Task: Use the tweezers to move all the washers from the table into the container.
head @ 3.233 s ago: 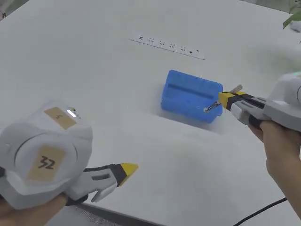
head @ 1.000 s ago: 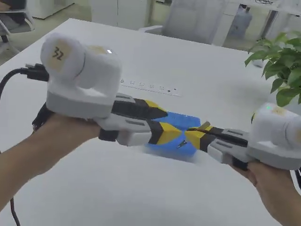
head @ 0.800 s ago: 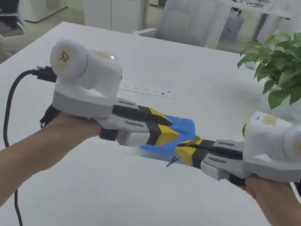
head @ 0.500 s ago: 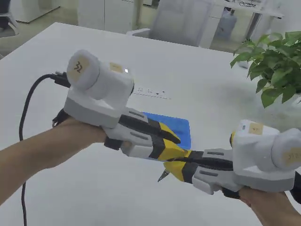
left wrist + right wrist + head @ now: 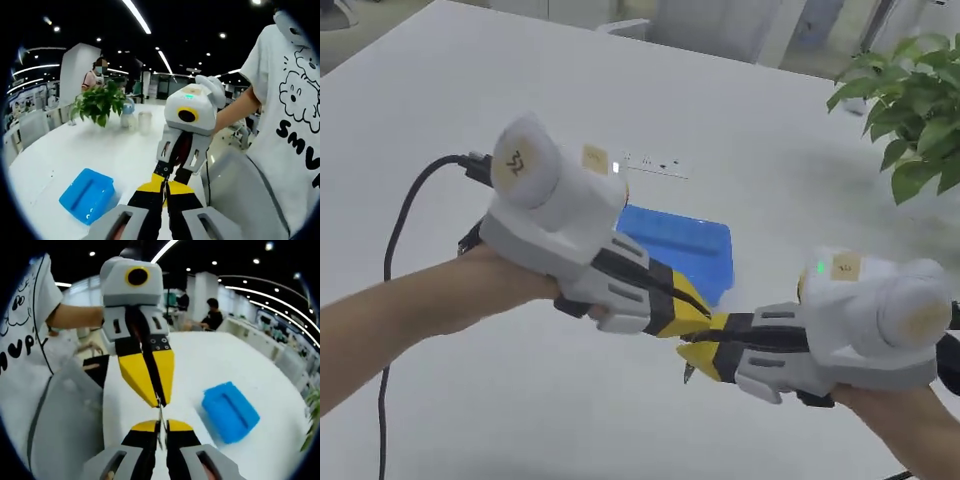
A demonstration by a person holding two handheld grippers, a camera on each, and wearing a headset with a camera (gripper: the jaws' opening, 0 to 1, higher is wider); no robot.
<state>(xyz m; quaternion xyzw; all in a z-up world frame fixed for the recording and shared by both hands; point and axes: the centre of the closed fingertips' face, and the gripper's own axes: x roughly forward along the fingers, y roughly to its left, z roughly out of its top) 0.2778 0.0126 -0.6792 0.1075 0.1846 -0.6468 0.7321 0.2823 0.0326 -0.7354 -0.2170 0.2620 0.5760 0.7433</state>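
Observation:
Above the white table (image 5: 450, 110) my two grippers meet tip to tip, held up in the air. The left gripper (image 5: 703, 318) is shut and points right and down. Facing it, the right gripper (image 5: 688, 352) is shut on thin metal tweezers (image 5: 687, 374), whose point sticks out below the yellow tips. In the right gripper view the tweezers (image 5: 160, 415) rise between my jaws to the tip of the left gripper (image 5: 157, 401); whether they touch I cannot tell. The blue container (image 5: 685, 240) lies on the table behind both grippers, also seen in the left gripper view (image 5: 87, 195).
A flat white power strip (image 5: 650, 160) lies beyond the container. A green potted plant (image 5: 910, 110) stands at the table's far right. A black cable (image 5: 405, 230) trails from the left gripper. People sit and stand in the room beyond.
Both grippers have risen off the table and come together tip to tip, then drifted nearer to me. The container has stayed put; the head camera has tilted.

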